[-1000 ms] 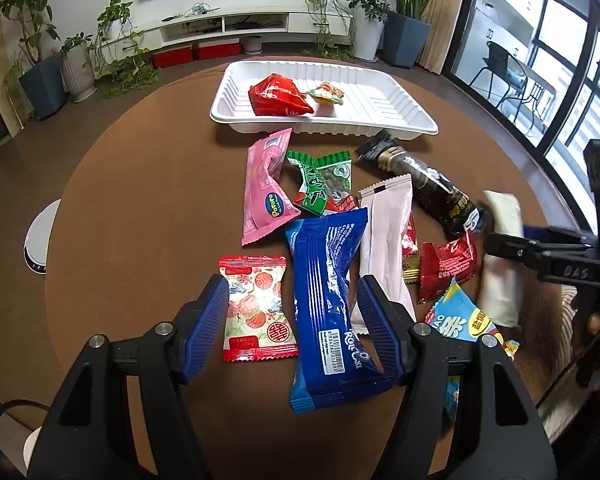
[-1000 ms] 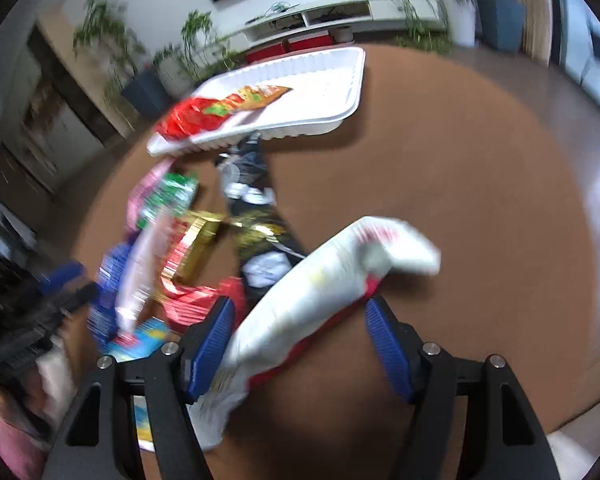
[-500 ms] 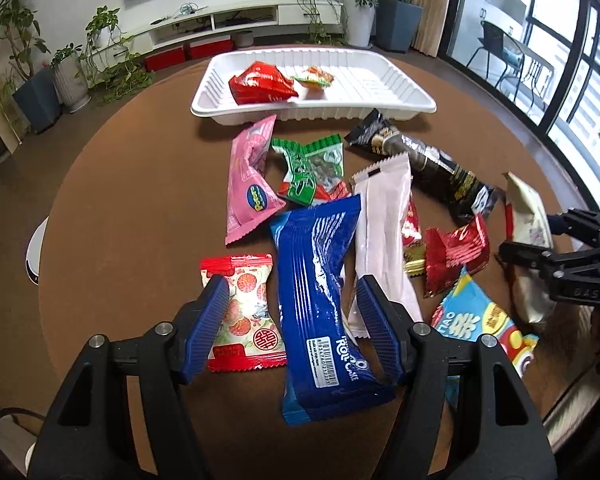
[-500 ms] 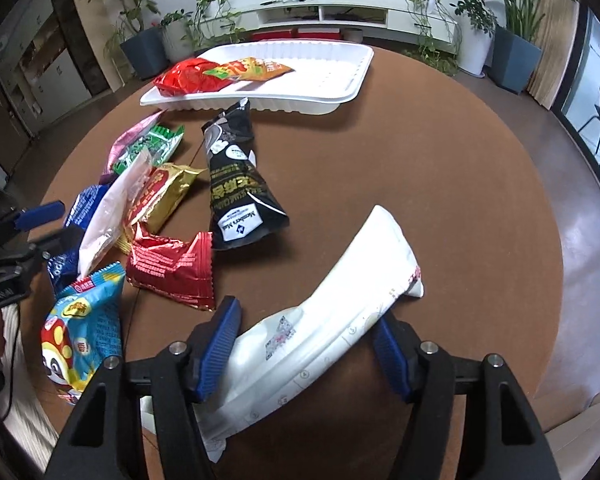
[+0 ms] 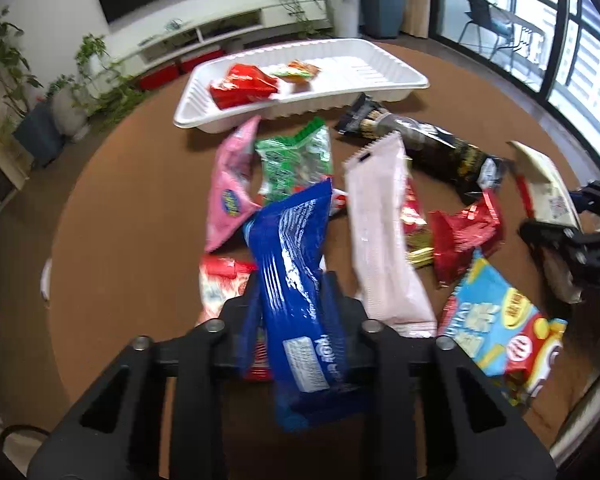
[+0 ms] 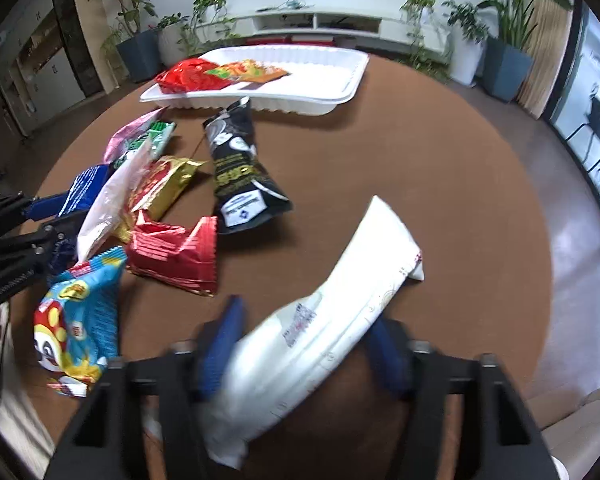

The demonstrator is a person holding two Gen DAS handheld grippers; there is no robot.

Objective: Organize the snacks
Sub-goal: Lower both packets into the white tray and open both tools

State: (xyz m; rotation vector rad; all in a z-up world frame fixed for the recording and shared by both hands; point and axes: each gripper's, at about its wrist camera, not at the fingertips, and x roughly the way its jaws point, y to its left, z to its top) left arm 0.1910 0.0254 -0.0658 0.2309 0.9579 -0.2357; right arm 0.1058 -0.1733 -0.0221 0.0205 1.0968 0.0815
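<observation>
My left gripper (image 5: 294,304) is shut on a long blue snack pack (image 5: 296,264) near the round brown table's front. My right gripper (image 6: 300,340) is shut on a long white snack pack (image 6: 340,304), which also shows at the right in the left wrist view (image 5: 544,188). A white tray (image 5: 380,80) at the far side holds a red packet (image 5: 242,86) and a small orange-green packet (image 5: 298,72). Loose snacks lie between: a pink pack (image 5: 230,188), a green pack (image 5: 296,160), a pale pink pack (image 5: 382,232), a black pack (image 5: 432,148).
A red foil packet (image 5: 464,236), a light blue cartoon packet (image 5: 500,324) and a red-and-white packet (image 5: 220,284) lie near the grippers. A gold packet (image 6: 160,188) lies under the pale pink pack. Plants and a TV shelf stand beyond the table (image 6: 440,160).
My left gripper has closed on the blue pack. My right gripper has narrowed onto the white pack. Both views have moved in closer over the snacks.
</observation>
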